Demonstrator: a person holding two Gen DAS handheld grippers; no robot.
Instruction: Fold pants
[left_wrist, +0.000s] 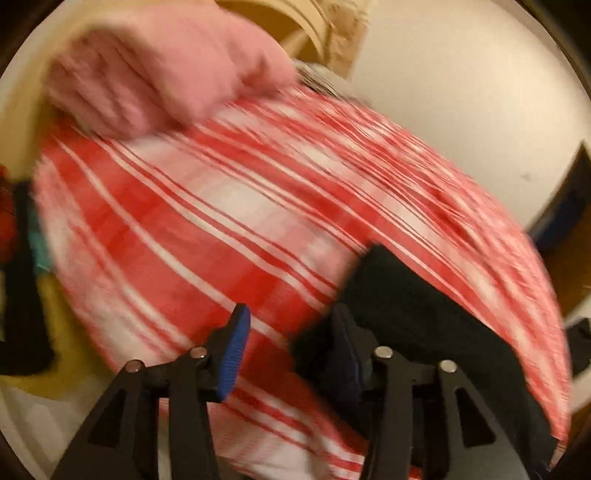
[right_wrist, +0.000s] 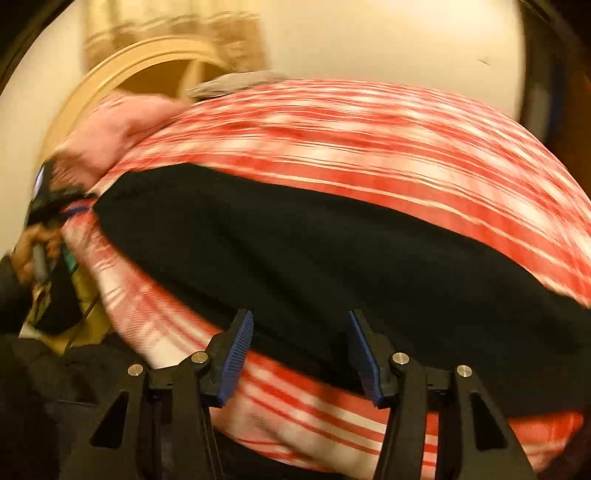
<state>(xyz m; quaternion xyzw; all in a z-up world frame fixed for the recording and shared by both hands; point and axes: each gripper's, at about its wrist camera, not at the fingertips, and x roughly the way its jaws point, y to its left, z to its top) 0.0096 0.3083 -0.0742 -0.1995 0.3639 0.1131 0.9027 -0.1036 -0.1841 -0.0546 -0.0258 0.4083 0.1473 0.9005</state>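
Left wrist view, blurred, shows the left gripper (left_wrist: 291, 354) with fingers spread apart, its right finger touching or covered by black pants (right_wrist: 314, 258) lying across a red-and-white plaid cloth (left_wrist: 221, 221), while the right gripper (right_wrist: 301, 354) hangs open just above the pants' near edge.

Matt black cloth pants (right_wrist: 332, 258) on soft red-and-white striped fabric (left_wrist: 221, 221); fuzzy pink cloth (left_wrist: 166, 74); ribbed blue pads (right_wrist: 236, 354) on matt black plastic, with shiny metal pins.
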